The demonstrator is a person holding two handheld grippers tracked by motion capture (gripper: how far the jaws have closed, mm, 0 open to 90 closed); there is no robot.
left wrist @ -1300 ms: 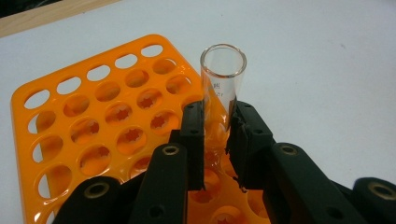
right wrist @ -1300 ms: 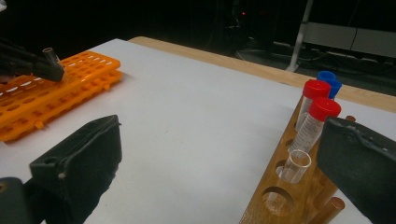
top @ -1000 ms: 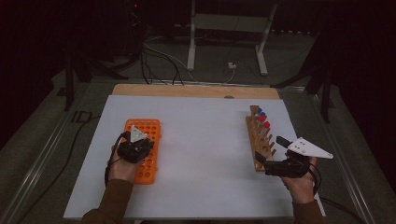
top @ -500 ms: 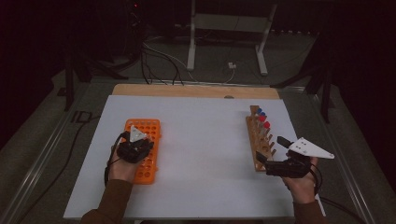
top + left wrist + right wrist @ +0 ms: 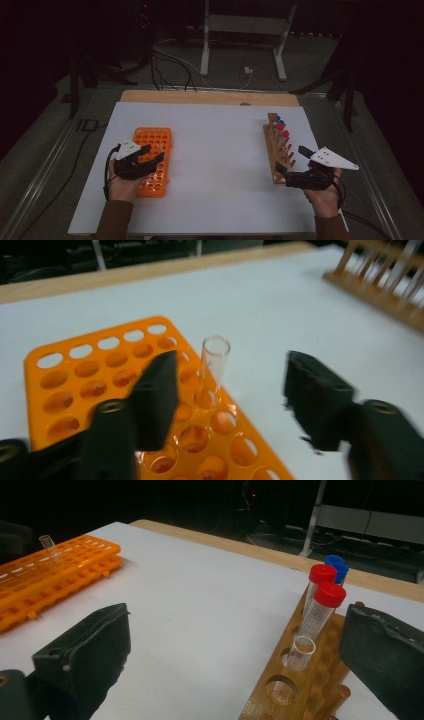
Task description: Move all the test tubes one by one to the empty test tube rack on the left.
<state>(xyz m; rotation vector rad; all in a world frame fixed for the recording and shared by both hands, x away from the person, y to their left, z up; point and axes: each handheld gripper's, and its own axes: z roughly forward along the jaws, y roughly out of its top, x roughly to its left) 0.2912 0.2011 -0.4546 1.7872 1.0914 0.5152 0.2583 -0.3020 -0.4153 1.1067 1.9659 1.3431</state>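
While the left hand-held gripper (image 5: 227, 390) has just been opening, a clear tube (image 5: 212, 367) stands free between its parted jaws, upright in a hole of the orange rack (image 5: 65, 385) on the bench (image 5: 215, 150). This looks like the release step of moving tubes across from the wooden rack (image 5: 300, 680). The right hand-held gripper (image 5: 235, 650) hangs open by that rack with nothing between its jaws; next it likely has to close on the uncapped tube (image 5: 299, 656) nearest it without knocking the red-capped tubes (image 5: 325, 597). From above, the clear tubes are too faint to make out, and the wooden rack's near end is cut off.
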